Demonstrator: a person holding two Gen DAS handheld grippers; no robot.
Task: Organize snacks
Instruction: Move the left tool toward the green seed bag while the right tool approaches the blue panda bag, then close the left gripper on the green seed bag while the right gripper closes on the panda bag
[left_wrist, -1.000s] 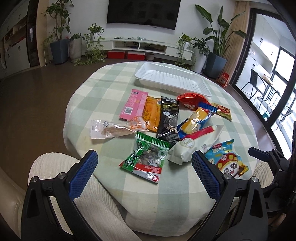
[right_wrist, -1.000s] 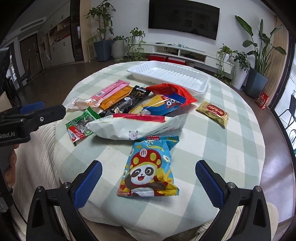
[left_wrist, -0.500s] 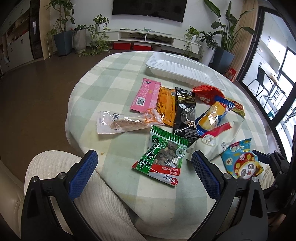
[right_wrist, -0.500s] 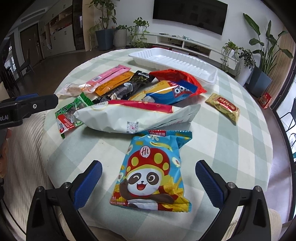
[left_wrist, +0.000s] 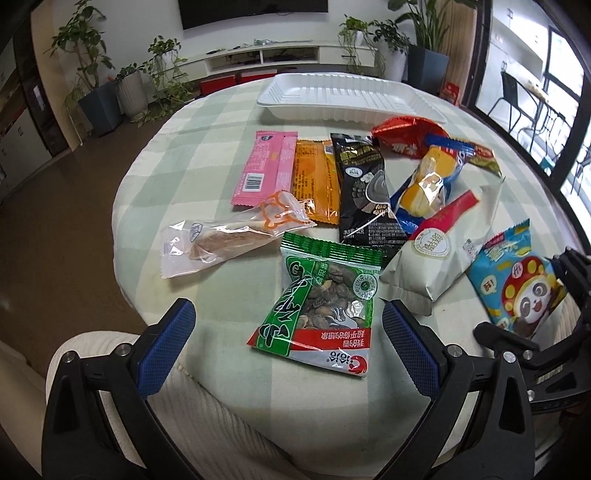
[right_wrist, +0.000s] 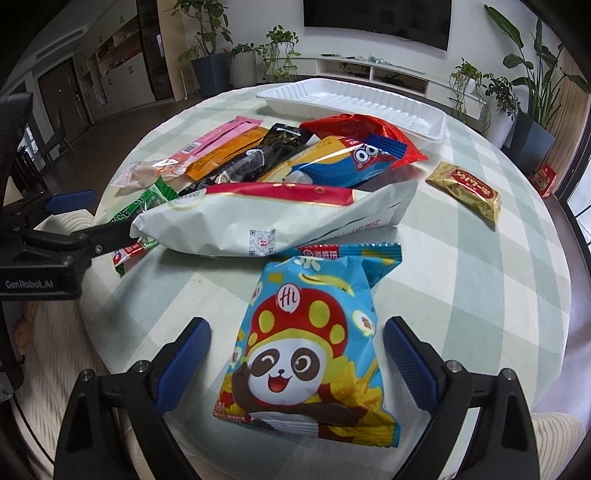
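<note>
Both grippers have closed in: left gripper (left_wrist: 288, 334) over green packet (left_wrist: 320, 302), right gripper (right_wrist: 297, 356) over panda bag (right_wrist: 310, 354), fingers released

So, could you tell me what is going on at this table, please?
A person holds two open grippers over scattered snack packets. The right gripper straddles the blue panda bag; the left gripper frames the green seed packet. Neither grips anything yet, and the white tray holds no snacks.
</note>
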